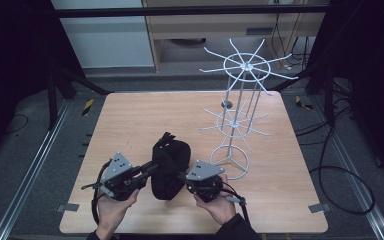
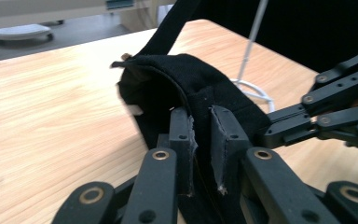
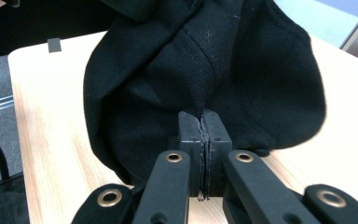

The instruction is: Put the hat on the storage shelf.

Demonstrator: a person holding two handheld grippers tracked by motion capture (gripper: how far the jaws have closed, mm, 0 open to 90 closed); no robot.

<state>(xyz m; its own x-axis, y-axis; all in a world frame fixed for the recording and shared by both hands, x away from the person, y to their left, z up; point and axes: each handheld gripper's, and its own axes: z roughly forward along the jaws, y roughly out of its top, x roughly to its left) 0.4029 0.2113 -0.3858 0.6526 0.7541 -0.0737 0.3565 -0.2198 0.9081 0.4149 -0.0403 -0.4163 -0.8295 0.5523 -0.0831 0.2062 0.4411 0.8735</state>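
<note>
Sitting near the front middle of the wooden table [image 1: 130, 120], a black cap [image 1: 169, 167] is being held from both sides. The left gripper [image 1: 152, 167] is reaching in from the cap's left, and in the left gripper view its jaws are standing a little apart with the cap's fabric [image 2: 200, 93] running down between them; whether the pads are actually pressing the cloth I cannot tell (a narrow gap is showing on each side of the fold). The right gripper [image 1: 186, 176] is coming in from the cap's right, and in the right gripper view its jaws are clamped tight together on a seam of the black cloth [image 3: 205, 70], with the cap bulging up and out above them. A person's hands are gripping both tools from the bottom edge of the high view. A white wire rack [image 1: 237, 120], with two tiers of spokes on a ring base, is standing just beyond and to the right of the cap, apart from it.
</note>
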